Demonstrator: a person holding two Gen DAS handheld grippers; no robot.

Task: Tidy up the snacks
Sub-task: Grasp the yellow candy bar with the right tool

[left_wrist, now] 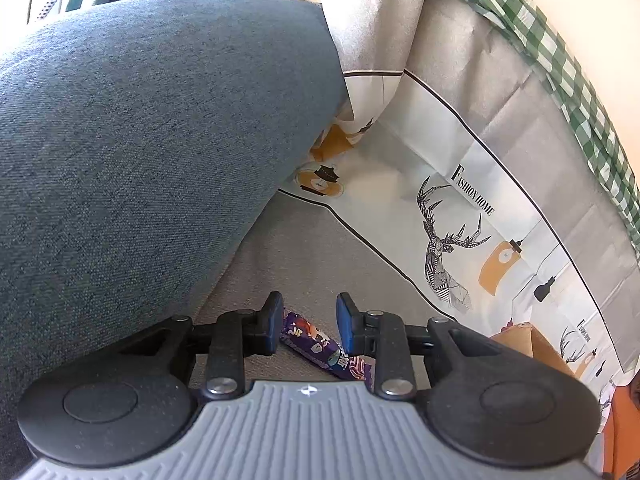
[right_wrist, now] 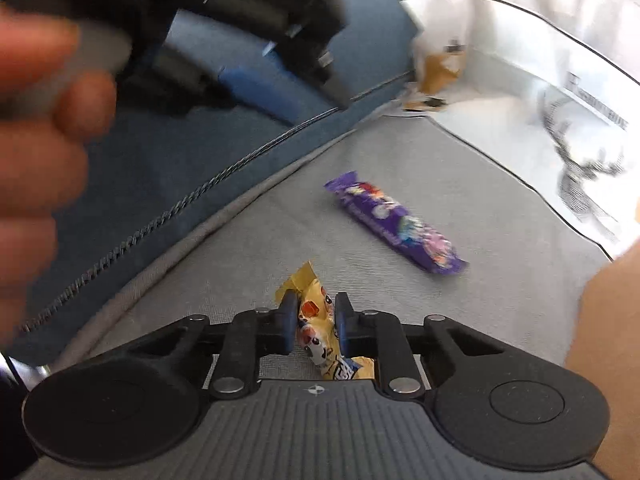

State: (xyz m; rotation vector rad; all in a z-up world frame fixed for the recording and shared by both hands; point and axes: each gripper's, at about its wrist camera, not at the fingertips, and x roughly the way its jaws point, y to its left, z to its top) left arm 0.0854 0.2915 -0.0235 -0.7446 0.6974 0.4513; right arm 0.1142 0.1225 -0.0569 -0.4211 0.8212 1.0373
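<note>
A purple snack packet (left_wrist: 320, 342) lies on the grey seat between and below the fingers of my left gripper (left_wrist: 308, 320), which is open above it. The same purple packet (right_wrist: 394, 222) shows in the right wrist view, lying flat ahead. My right gripper (right_wrist: 316, 320) is shut on a yellow snack packet (right_wrist: 320, 334), low over the grey seat. The left gripper (right_wrist: 256, 52), blurred, and the hand holding it (right_wrist: 36, 128) show at the upper left of the right wrist view.
A blue cushion (left_wrist: 152, 136) fills the left. A printed fabric storage box (left_wrist: 460, 208) with deer pattern stands at the right, with a green checked cloth (left_wrist: 560, 76) behind. A cardboard corner (left_wrist: 524, 340) sits lower right. A bare forearm (right_wrist: 608, 340) is at the right.
</note>
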